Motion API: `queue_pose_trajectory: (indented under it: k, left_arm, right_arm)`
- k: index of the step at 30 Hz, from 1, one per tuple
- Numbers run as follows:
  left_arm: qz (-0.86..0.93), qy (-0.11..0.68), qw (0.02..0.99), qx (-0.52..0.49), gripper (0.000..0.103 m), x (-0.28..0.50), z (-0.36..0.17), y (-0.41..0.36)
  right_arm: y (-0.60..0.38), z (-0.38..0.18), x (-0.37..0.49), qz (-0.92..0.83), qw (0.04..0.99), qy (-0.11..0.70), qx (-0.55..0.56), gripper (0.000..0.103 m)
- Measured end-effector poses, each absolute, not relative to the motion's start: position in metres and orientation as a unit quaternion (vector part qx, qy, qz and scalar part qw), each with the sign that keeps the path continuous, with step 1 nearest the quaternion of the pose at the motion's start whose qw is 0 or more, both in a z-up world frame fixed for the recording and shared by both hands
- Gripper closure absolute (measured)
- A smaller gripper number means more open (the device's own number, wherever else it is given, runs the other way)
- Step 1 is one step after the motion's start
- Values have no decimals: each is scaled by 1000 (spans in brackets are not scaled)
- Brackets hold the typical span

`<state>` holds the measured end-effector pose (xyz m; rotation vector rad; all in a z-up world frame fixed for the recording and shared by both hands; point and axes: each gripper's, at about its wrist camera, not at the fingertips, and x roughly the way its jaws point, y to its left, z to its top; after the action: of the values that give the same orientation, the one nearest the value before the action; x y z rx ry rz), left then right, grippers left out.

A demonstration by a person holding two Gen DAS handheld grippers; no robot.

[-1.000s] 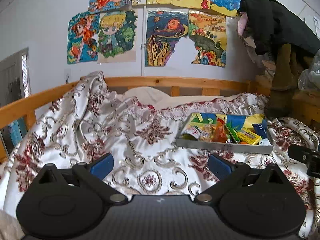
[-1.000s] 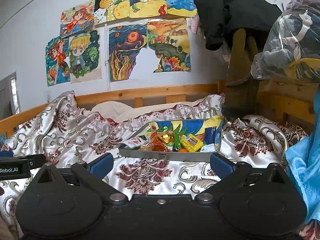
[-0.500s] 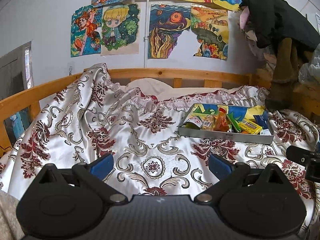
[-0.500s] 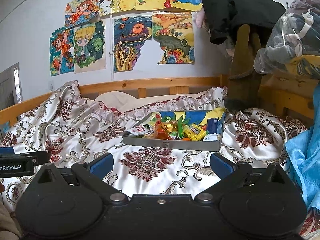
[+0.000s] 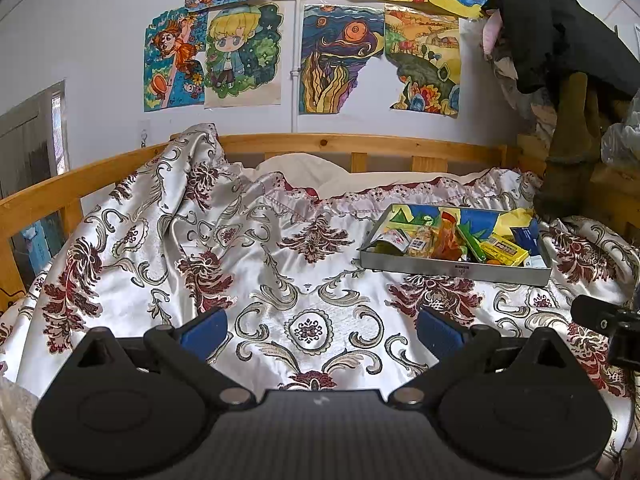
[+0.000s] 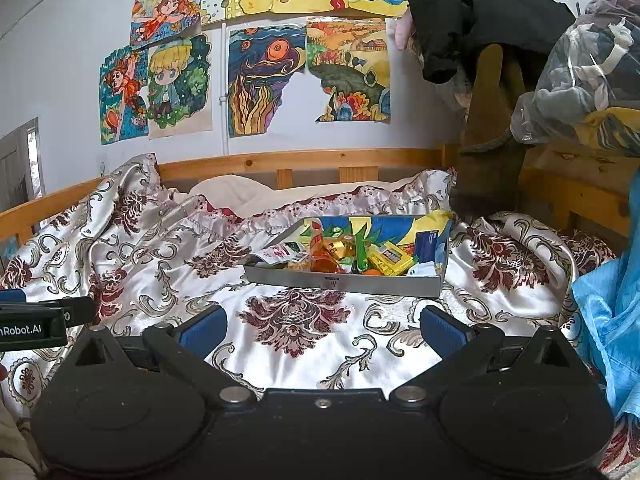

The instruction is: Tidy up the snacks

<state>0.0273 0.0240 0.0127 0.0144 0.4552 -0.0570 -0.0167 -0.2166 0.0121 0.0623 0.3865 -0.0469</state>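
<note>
The tray (image 6: 344, 283) is a shallow grey metal box that lies on the bed (image 6: 304, 344), far from both tongs. It holds mixed snacks (image 6: 352, 256): a yellow box, a green stick, an orange packet and a blue pack against the right wall. Its inner wall shows a colourful drawing. The small print on the packets is not readable, and the near wall hides the lower snacks. The left tongs (image 5: 320, 330) and the right tongs (image 6: 320, 330) both stand wide open and hold nothing.
</note>
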Motion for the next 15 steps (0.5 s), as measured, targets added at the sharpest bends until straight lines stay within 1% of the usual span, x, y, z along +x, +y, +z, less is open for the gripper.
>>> queue_pose_trajectory:
  k: [15]
  left_arm:
    - [-28, 225, 974, 8, 0, 28, 12, 25]
  right_arm:
    - [-216, 12, -16, -23, 980, 194, 29, 1]
